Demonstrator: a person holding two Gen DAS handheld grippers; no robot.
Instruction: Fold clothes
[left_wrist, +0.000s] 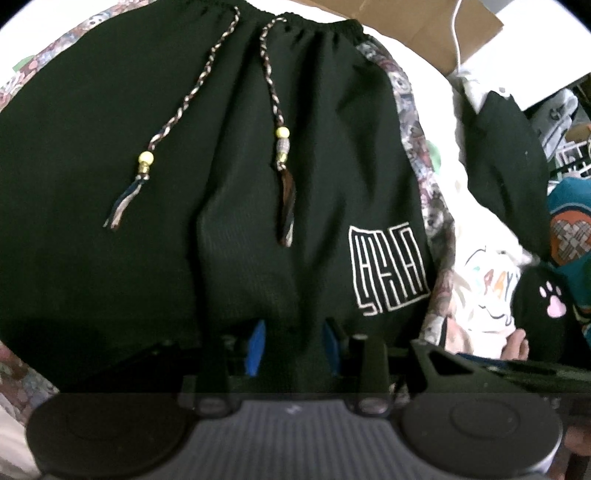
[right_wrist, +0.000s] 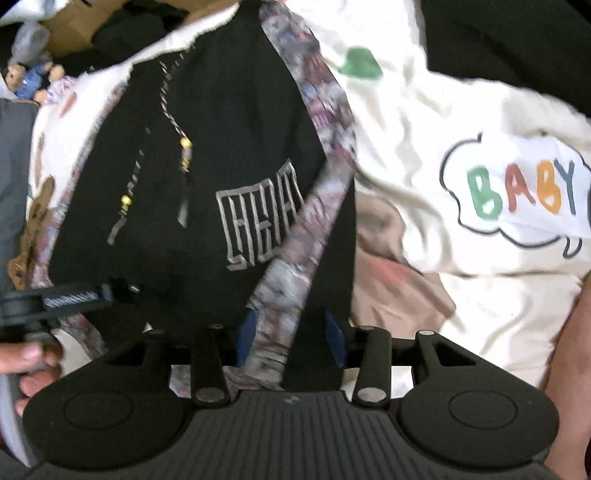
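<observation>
I've got the black shorts (left_wrist: 229, 155) filling frame centre, spread on the cream blanket (right_wrist: 424, 122). Left gripper (left_wrist: 293, 347) pinches their hem; right gripper (right_wrist: 291, 332) pinches the patterned side stripe (right_wrist: 291, 273).

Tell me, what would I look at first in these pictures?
Probably the big black shorts with patterned side stripes, spread across the middle of both views, with a white maze-like square logo on one leg and braided drawstrings with yellow beads hanging from the waistband. Next, to the right, the cream blanket with colourful BABY letters in a cloud.
</observation>
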